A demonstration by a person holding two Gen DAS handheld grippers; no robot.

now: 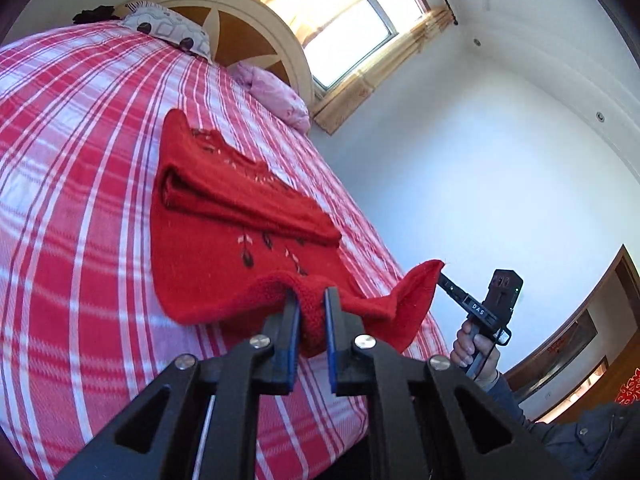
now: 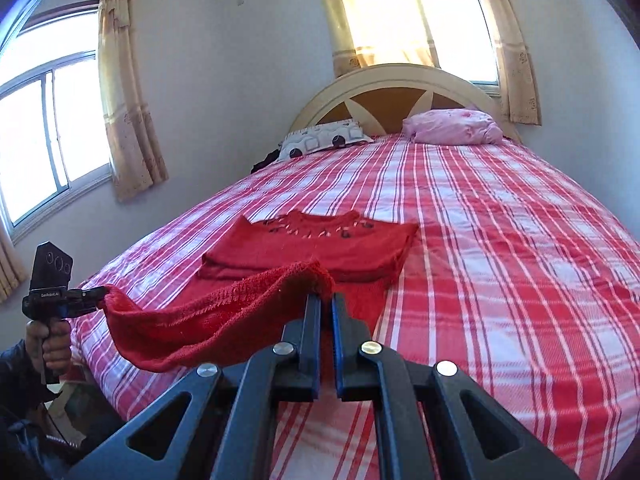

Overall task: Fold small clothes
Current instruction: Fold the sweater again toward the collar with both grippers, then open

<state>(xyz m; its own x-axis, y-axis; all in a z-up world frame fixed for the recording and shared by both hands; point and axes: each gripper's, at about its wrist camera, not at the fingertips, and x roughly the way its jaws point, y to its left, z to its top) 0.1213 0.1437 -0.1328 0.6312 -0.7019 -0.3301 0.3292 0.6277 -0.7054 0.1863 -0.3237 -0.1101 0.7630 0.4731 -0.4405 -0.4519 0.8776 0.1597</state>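
Both grippers are low at the foot of the bed, each pinching the hem of the red knitted sweater with dark embroidered leaf motifs (image 1: 240,216). The left gripper (image 1: 311,300) has its blue-padded fingers (image 1: 330,320) clenched on a bunched fold of the ribbed hem. The right gripper (image 2: 326,300) shows the same, its fingers nearly together on the raised hem edge. Between the two, the hem hangs lifted in a sagging band above the red-and-white plaid bedsheet (image 2: 500,240).

The person's right hand (image 1: 474,350) wraps its handle from below; from the right wrist view, the left hand (image 2: 50,342) grips its handle likewise, dark sleeve trailing off frame.

The sweater's upper body lies flat on the sheet, sleeves folded across it. The right gripper's fingertips are buried in knit, so the contact itself is hidden. A pink bundle (image 2: 454,126) and a patterned pillow (image 2: 320,140) sit at the cream arched headboard (image 2: 392,80).
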